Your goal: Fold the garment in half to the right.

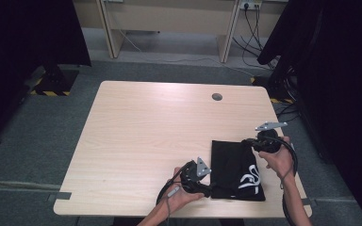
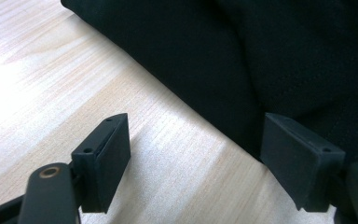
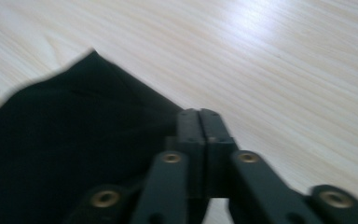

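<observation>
Black fabric, a folded garment (image 1: 235, 169) with a white print near its close edge, lies flat on the pale wood tabletop (image 1: 146, 136) at its near right corner. It looks light, limp and prone to bunching or sliding, so an edge or corner is the place to pinch, not the flat middle. Nearest, at the garment's left edge, the left claw (image 2: 196, 158) hovers low with jaws spread, one pad over bare wood and the other over the cloth. Farther off, at the garment's far right corner, the right claw (image 3: 204, 140) is pressed together, apparently nipping the hem there.
</observation>
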`<control>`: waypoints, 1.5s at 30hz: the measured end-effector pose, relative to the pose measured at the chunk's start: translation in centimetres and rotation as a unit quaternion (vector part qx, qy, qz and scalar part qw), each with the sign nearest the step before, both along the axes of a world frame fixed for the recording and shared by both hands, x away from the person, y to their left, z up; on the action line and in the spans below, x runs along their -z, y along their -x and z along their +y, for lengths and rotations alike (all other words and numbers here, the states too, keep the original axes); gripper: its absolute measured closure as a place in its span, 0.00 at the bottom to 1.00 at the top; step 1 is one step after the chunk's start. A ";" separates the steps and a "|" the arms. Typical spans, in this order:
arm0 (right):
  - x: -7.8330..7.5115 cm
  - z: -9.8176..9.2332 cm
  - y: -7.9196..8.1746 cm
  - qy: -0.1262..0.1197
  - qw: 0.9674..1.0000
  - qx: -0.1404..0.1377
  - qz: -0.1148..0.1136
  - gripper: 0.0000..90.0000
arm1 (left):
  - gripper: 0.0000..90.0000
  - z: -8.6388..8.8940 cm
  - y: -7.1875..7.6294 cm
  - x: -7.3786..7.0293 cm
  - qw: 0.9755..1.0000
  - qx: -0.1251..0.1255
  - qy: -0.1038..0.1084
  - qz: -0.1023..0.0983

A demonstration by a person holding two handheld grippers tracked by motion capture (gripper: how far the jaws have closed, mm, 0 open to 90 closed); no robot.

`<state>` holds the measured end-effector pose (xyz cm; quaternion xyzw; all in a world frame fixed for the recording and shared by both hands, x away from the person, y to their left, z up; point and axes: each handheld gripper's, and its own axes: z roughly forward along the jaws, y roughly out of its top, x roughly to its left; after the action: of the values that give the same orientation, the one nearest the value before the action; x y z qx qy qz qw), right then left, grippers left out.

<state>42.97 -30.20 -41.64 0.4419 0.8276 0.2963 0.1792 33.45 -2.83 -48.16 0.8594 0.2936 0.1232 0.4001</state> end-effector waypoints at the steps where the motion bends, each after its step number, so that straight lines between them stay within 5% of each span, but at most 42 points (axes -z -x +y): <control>1: -0.1 0.0 0.0 -0.011 1.000 0.005 -0.001 0.85 | 0.26 0.0 0.0 0.0 1.000 0.000 0.000 0.000; 5: -0.2 1.0 -0.9 -0.020 0.999 0.042 0.005 0.66 | 0.26 0.0 0.0 0.0 1.000 0.000 0.000 0.000; 8: 0.5 2.0 -2.0 -0.011 0.999 0.037 0.028 0.63 | 0.26 0.0 0.0 0.0 1.000 0.000 0.000 0.000; 11: 1.7 2.6 -2.5 0.024 0.998 0.010 0.052 0.86 | 0.26 0.0 0.0 0.0 1.000 -0.002 0.002 0.000; 13: 1.6 2.4 -2.2 0.028 0.999 -0.005 0.043 0.99 | 0.26 0.0 0.0 0.0 1.000 -0.002 0.000 0.000; 19: -0.7 1.4 -0.7 0.031 0.999 0.007 -0.017 1.00 | 0.26 0.0 0.1 0.0 1.000 -0.004 0.000 0.000; 27: 3.1 -0.4 -0.6 0.061 0.998 0.021 0.015 1.00 | 0.29 0.0 0.3 0.0 1.000 -0.006 0.001 -0.001; 32: 3.8 -0.8 -0.4 0.062 0.998 0.026 0.000 0.98 | 0.29 0.0 0.4 0.0 1.000 -0.009 0.001 -0.002; 34: 3.6 -0.7 -0.2 0.069 0.997 0.031 -0.008 0.87 | 0.30 0.0 0.4 0.0 1.000 -0.009 0.002 -0.001; 37: 2.7 -0.7 0.7 0.034 0.999 0.027 -0.033 0.78 | 0.30 0.0 0.4 0.0 1.000 -0.009 0.002 -0.001; 40: 1.9 -0.3 2.1 0.003 0.999 0.009 -0.033 0.70 | 0.30 0.0 0.4 0.0 1.000 -0.009 0.003 0.000; 45: 1.5 0.0 4.5 -0.006 1.000 -0.008 -0.021 0.63 | 0.30 0.0 0.4 0.0 1.000 -0.010 0.003 0.000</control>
<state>38.52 -30.24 -43.13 0.4300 0.8254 0.3117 0.1914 33.05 -2.80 -48.14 0.8554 0.3024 0.1263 0.4012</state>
